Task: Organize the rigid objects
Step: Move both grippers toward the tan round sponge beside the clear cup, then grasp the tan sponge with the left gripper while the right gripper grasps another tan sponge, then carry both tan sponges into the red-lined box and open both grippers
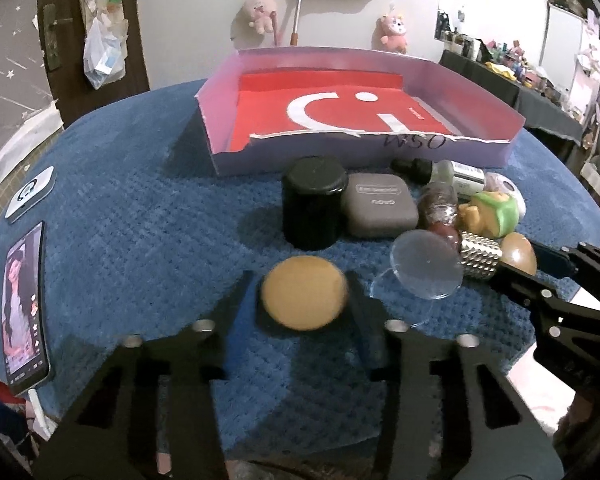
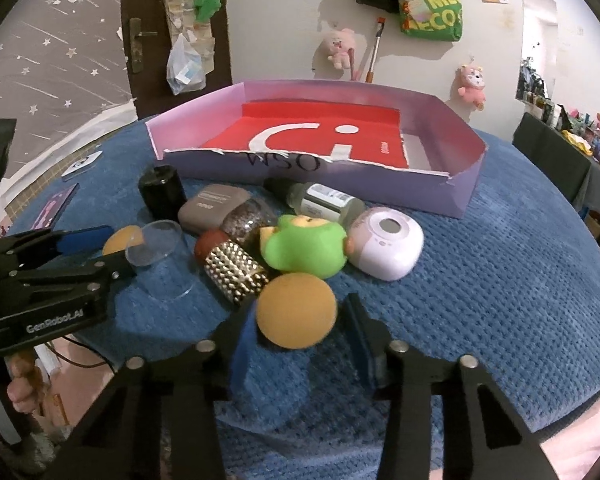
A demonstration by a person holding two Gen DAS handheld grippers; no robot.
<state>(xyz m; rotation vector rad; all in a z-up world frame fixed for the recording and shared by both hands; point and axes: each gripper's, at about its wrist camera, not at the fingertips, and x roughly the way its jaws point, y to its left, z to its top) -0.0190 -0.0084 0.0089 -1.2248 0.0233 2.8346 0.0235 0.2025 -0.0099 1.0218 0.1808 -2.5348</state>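
Observation:
My left gripper (image 1: 300, 280) is shut on a tan round puff (image 1: 304, 298), its pads pressing both sides just above the blue cloth. In the right wrist view my right gripper (image 2: 300, 306) is likewise shut on a second orange-tan puff (image 2: 296, 310). Each gripper also shows in the other view: the right gripper (image 1: 520, 264) at the right edge, the left gripper (image 2: 118, 250) at the left. Between them lie a black jar (image 1: 314, 204), a grey case (image 1: 382, 210), a clear lid (image 1: 424, 264), a studded silver cap (image 2: 236, 276) and a green toy (image 2: 304, 252).
A lilac box (image 1: 364, 152) with a red liner stands open behind the pile. A dropper bottle (image 2: 320, 200) and a pink-white round device (image 2: 388, 248) lie near its front wall. A lit phone (image 1: 24, 308) rests at the table's left edge.

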